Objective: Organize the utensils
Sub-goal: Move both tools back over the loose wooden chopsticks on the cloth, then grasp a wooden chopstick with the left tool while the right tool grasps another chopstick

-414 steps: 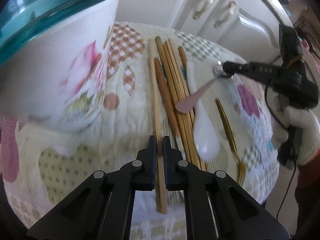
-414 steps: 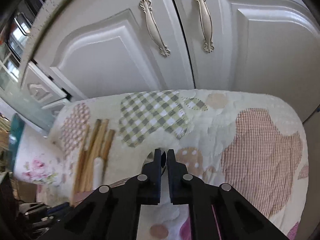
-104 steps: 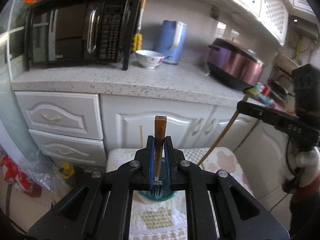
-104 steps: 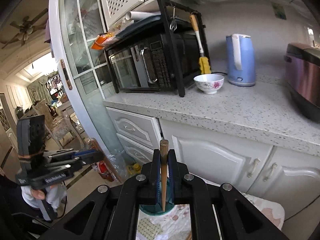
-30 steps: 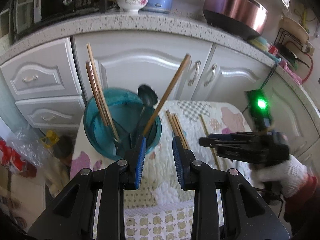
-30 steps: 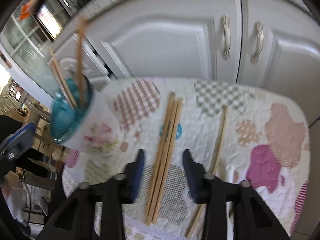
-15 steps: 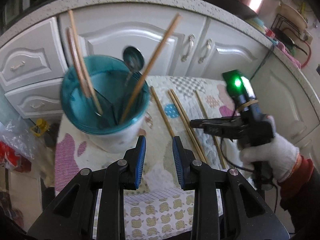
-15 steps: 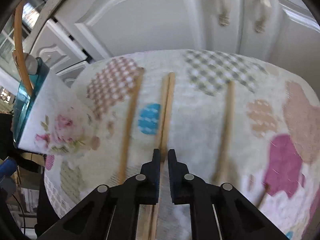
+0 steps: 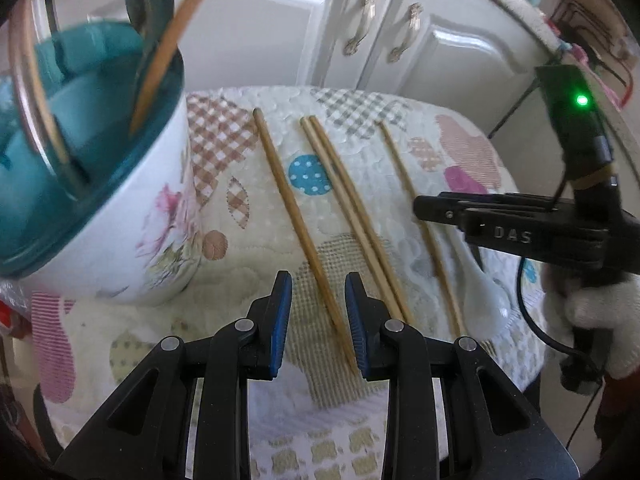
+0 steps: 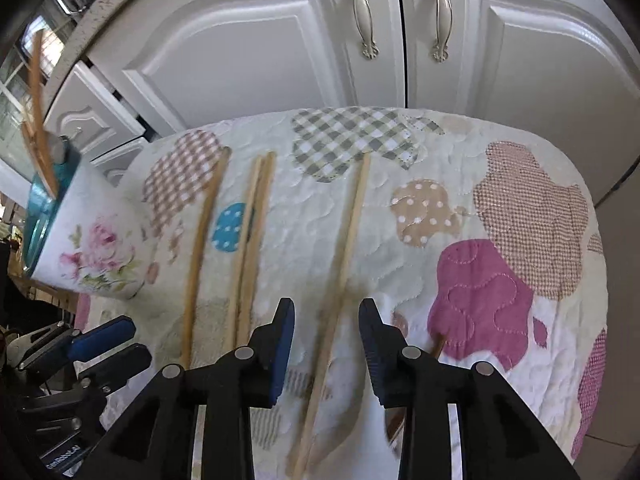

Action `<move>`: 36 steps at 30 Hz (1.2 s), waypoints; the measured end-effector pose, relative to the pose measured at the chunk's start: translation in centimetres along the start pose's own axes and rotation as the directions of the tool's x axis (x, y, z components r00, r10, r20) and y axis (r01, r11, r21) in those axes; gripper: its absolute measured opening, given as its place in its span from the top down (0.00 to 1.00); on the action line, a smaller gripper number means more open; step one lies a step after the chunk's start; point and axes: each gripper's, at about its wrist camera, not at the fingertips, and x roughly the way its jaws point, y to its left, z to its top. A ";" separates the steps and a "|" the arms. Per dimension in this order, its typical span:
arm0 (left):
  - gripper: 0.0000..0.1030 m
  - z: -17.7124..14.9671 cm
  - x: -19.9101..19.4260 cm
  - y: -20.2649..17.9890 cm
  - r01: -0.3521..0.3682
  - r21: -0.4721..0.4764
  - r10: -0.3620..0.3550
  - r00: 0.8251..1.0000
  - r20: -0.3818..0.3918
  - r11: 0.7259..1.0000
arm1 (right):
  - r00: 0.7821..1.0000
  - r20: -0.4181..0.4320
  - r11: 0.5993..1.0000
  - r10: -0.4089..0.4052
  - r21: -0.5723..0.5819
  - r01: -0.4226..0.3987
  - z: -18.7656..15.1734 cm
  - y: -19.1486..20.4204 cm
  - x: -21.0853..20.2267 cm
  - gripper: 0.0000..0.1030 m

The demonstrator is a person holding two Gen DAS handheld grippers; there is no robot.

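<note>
Teal-lined floral holder (image 9: 120, 184) w/ utensils stands left of my left gripper (image 9: 318, 304), fingers spread, nothing held; a single chopstick (image 9: 298, 220) lies on the quilted cloth (image 9: 256, 240) btwn them. My right gripper (image 10: 326, 324), also spread, straddles another chopstick (image 10: 344, 252); a pair (image 10: 252, 240) lies left of it.

Left wrist view: low over quilted mat (image 9: 248, 248), close, facing cabinet doors (image 9: 260, 36) beyond; floral cup (image 9: 120, 216) near left, right gripper (image 9: 418, 206) entering at right.
Right wrist view: same close height, facing same doors (image 10: 248, 52); cup (image 10: 96, 248) far left, left gripper (image 10: 116, 340) at lower left.
Shared: mat (image 10: 460, 184), chopsticks (image 9: 352, 216) (image 10: 250, 240), cup, doors.
</note>
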 end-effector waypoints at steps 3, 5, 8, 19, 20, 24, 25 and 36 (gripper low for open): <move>0.74 0.4 1.4 0.2 -0.011 -0.019 0.011 1.000 -0.013 1.000 | 1.000 -0.015 1.000 -0.006 0.007 0.006 0.7 -0.1 1.3 0.78; 0.74 0.4 2.1 0.3 -0.012 -0.022 0.012 1.000 -0.024 1.000 | 1.000 -0.022 1.000 -0.008 0.005 0.008 0.9 0.1 2.1 0.85; 0.79 0.3 3.3 0.5 -0.013 -0.044 0.011 0.999 -0.038 0.999 | 1.000 -0.020 1.000 0.005 0.004 -0.005 0.9 0.0 2.1 0.93; 0.95 -3.4 0.7 0.9 0.029 -0.005 -0.029 0.993 -0.113 1.000 | 0.985 -0.059 0.986 0.162 0.057 -0.159 -3.7 0.7 0.4 0.95; 0.95 -4.1 0.4 0.8 0.028 0.006 -0.027 0.992 -0.125 1.000 | 0.984 -0.075 0.986 0.160 0.048 -0.157 -4.2 1.0 0.4 0.95; 0.95 -5.9 -0.5 0.2 0.023 0.045 -0.016 0.988 -0.156 0.999 | 0.994 -0.075 0.996 0.085 0.002 -0.085 -4.6 1.7 0.1 0.95; 0.95 -5.9 -0.6 0.1 0.022 0.049 -0.014 0.987 -0.158 0.999 | 0.995 -0.068 0.998 0.069 -0.008 -0.070 -4.3 1.9 0.0 0.95; 0.80 -0.4 1.8 -1.5 -0.054 0.072 0.058 0.997 -0.051 0.996 | 0.996 -0.092 0.999 0.002 -0.050 -0.007 0.2 2.6 2.9 0.94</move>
